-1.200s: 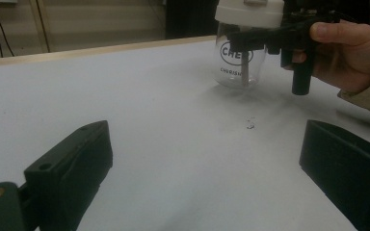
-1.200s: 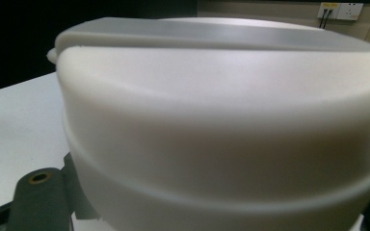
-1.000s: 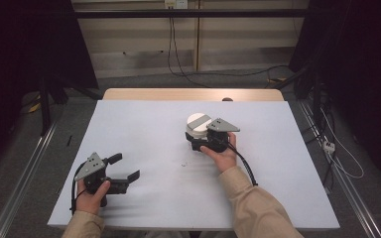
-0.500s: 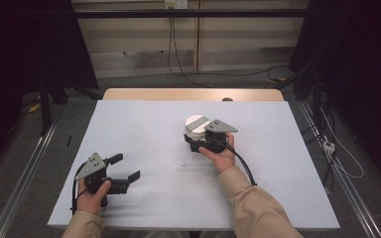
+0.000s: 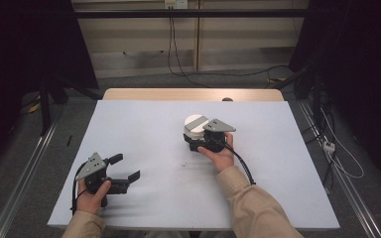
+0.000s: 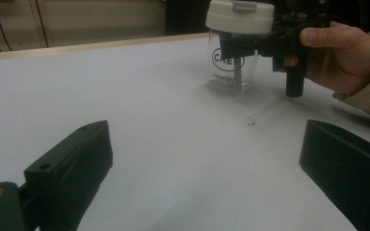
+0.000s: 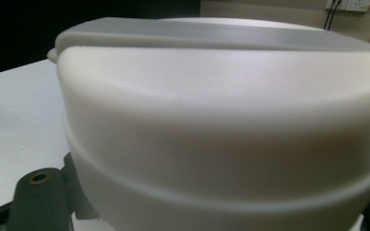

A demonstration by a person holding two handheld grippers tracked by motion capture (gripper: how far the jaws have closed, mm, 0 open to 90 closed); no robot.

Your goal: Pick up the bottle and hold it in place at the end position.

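The right gripper [image 5: 198, 141], just right of centre in the high view, is clamped on a clear jar [image 6: 232, 72] with a white lid [image 6: 240, 15]. The left gripper view, in its upper right, shows the black jaws pressed against the glass just under the lid, with the jar standing upright on the white table [image 5: 144, 129] and dark lettering on its side. In the right gripper view the lid [image 7: 221, 120] sits so close to the camera that it takes up nearly the whole picture, a jaw edge peeking out at lower left. The person's right hand [image 5: 218, 154] wraps the gripper body from below.

The left gripper [image 5: 124, 168], at lower left of the high view, has its jaws wide apart over bare table, holding and touching nothing. In its own view the two black jaws stand at the lower left and lower right corners, with the table between them.

Compared with a second ago, nothing has shifted: both grippers sit in the same spots, the right one remains closed on the jar, and the left remains open.
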